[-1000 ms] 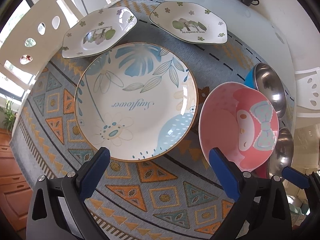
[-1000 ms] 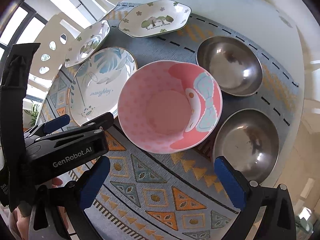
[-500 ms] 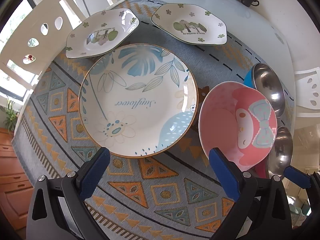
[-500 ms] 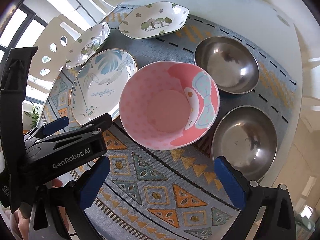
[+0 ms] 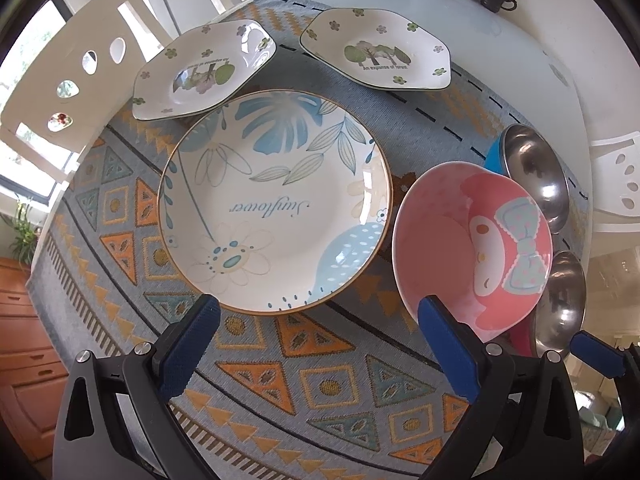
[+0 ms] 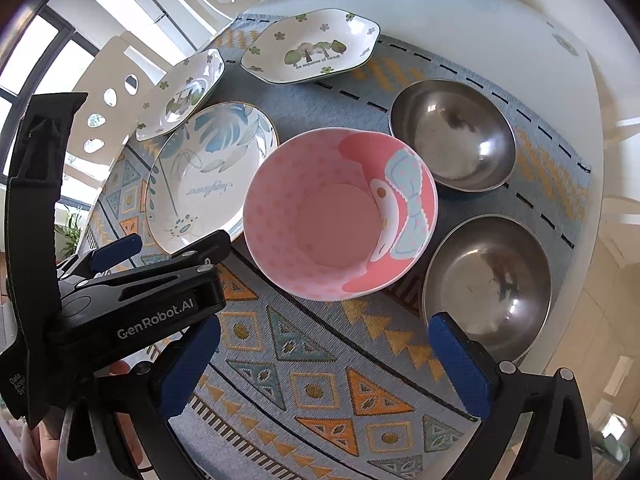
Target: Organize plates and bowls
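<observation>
- Your left gripper (image 5: 316, 344) hovers with fingers spread wide, holding nothing; its body reads "GenRobot.AI".
- Your right gripper (image 6: 324, 364) is likewise wide open and empty.
- The round plate (image 5: 276, 204), lettered "Sunflower", lies on the patterned mat (image 5: 320, 364) beside the pink bowl (image 6: 340, 212).
- A hexagonal plate (image 6: 312, 46) reads "An expanse of forest".

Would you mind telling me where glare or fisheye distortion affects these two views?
Left wrist view: window glare on the hexagonal plate and the round plate; strong barrel bending at the edges. Right wrist view: bright highlights in both steel bowls; the window is overexposed.
</observation>
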{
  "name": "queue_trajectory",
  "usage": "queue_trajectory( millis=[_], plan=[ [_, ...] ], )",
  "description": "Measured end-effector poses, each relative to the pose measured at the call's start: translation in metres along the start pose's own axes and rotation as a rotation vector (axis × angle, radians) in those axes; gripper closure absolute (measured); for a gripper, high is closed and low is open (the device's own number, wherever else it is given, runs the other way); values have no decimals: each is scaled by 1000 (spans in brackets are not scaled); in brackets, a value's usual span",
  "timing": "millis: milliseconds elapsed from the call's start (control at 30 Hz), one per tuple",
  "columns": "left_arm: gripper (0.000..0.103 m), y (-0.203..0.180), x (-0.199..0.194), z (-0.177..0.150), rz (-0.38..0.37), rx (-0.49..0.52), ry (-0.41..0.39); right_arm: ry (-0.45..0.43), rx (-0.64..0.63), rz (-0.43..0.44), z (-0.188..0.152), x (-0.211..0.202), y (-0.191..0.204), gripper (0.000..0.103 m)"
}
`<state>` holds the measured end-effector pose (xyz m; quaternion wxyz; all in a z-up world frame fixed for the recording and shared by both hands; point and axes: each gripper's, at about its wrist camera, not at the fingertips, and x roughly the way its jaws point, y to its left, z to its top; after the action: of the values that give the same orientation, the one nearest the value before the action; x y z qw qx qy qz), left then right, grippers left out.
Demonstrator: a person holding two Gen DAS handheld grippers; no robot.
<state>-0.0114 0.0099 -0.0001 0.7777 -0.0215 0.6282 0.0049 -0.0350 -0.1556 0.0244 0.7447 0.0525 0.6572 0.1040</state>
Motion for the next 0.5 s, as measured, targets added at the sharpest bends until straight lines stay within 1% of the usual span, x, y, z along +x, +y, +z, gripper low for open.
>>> queue_trajectory(
  millis=[500],
  plan=[
    [4,-3,-3,2,-14,5,-15,8,3,8,0,2,0,0]
  ],
)
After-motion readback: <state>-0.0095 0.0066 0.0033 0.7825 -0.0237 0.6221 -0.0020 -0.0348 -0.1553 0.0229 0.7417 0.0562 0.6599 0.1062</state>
